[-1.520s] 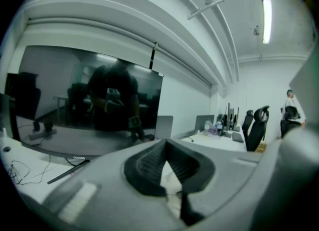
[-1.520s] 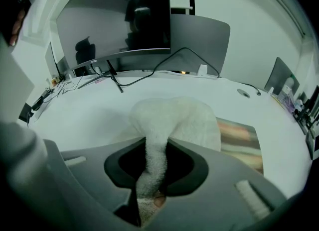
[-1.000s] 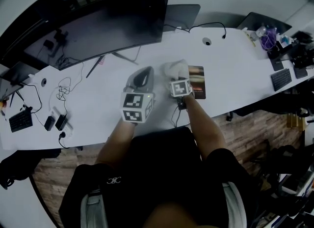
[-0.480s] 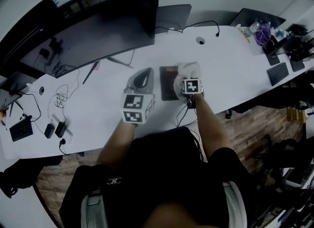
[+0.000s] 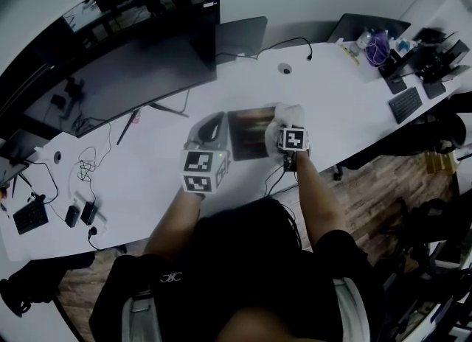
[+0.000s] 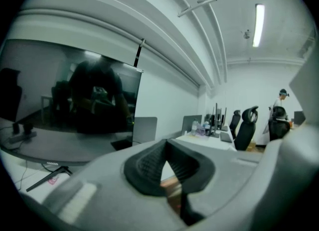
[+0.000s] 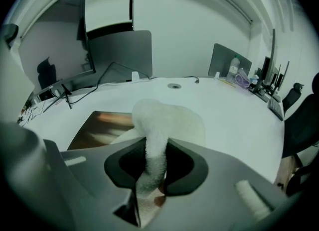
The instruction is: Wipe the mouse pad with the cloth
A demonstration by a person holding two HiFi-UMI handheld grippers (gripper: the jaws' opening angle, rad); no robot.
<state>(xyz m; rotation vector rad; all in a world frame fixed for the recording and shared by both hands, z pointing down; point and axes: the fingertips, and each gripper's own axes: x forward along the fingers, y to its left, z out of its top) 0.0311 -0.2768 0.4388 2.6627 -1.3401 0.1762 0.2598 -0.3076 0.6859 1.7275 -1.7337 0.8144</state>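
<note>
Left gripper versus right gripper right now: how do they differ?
The right gripper is shut on the cloth; the left gripper is shut with nothing between its jaws. The right gripper sits at the right edge of the mouse pad, the left gripper by its left edge. Both have their jaws closed.

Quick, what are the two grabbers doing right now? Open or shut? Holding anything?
The left gripper is shut, with nothing between its jaws.
The right gripper is shut on the cloth.
</note>
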